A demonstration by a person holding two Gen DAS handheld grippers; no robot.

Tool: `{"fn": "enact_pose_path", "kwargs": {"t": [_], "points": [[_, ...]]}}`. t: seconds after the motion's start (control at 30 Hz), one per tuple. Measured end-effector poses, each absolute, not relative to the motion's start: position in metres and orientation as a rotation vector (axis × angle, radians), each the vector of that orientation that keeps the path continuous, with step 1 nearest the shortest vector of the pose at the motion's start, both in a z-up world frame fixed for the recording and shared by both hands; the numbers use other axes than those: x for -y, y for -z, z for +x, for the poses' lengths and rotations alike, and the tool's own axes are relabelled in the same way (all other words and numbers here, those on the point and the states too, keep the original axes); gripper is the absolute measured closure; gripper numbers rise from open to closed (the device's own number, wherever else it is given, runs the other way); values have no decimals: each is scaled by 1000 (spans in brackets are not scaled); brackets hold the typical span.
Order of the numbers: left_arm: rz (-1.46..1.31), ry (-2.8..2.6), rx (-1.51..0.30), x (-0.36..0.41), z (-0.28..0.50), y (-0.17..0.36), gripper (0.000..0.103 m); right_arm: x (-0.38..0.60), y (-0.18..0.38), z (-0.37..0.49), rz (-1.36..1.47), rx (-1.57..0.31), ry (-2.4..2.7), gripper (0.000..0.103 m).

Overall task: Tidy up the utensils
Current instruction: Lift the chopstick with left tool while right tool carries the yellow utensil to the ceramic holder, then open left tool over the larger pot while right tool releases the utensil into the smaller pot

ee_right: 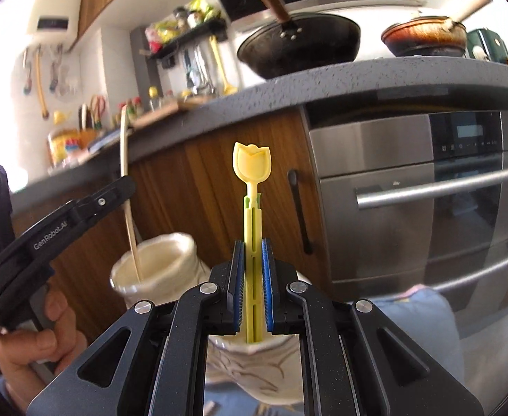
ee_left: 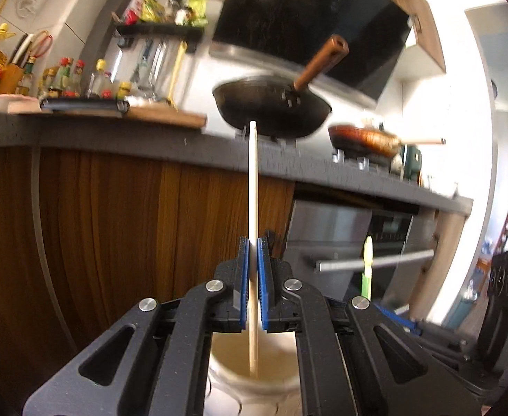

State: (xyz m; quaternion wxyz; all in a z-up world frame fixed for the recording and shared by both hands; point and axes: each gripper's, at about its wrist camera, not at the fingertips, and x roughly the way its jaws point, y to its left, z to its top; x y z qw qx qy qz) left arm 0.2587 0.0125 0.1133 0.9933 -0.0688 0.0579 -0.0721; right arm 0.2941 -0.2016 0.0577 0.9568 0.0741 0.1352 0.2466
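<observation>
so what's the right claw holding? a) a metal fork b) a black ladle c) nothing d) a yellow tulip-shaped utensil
d: the right claw is shut on the yellow tulip-shaped utensil, its lower end over a cream holder.

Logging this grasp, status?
Left hand-held gripper shut on pale wooden stick, tip inside cream ceramic holder. Right shut on yellow tulip-shaped plastic utensil. Nothing blocking.

Second holder (ee_right: 254,374) mostly hidden behind right tongs (ee_right: 253,260); shelf items (ee_left: 163,10) blurred, unidentifiable.
</observation>
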Motion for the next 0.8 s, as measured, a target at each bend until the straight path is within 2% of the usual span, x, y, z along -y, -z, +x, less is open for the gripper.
{"fn": "enact_pose_path", "kwargs": {"t": [0.4,0.8], "points": [[-19,147,-276,5,258,-86,98,191,-41,288,74,-347,-463,92],[20,122,-282,11,255,-83,93,189,-41,288,59,-352,-451,90]]}}
